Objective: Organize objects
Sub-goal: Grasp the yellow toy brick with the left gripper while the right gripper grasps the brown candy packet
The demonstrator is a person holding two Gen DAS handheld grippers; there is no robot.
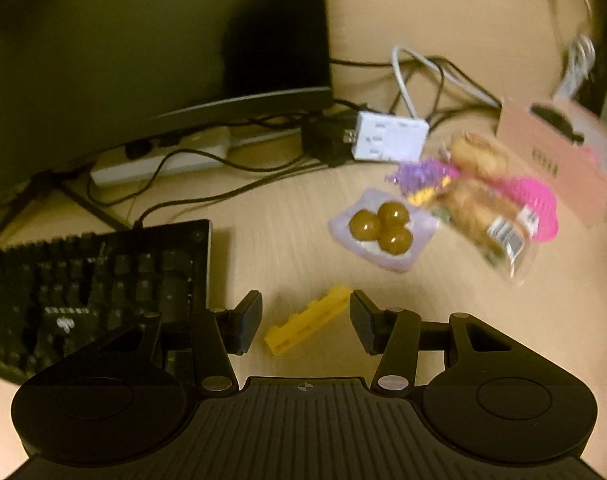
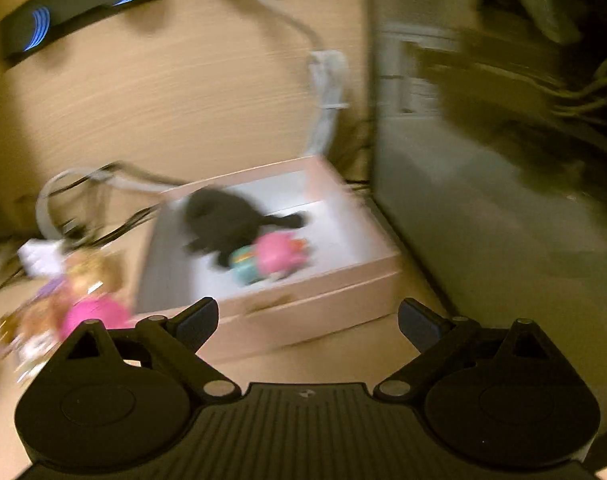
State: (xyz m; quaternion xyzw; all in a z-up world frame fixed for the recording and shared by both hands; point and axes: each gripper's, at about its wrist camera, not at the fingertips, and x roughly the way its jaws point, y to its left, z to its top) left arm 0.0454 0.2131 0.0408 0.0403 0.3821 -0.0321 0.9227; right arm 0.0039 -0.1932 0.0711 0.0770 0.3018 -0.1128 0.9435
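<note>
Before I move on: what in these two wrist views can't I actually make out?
- Black object in the pink box, right wrist view: motion blur hides what it is.
- Snack packet label, left wrist view: blurred, unreadable.
- Keyboard, left wrist view: left gripper covers its near part.

Block (image 1: pixel 309 319) betw. jaws, keyboard (image 1: pixel 91 292) left, snack packs (image 1: pixel 479 204) behind-right.

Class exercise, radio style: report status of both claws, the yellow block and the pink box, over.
Left claw open, straddling yellow block, no contact. Right claw open, empty, facing pink box. Box holds a black item. Nothing blocking.
</note>
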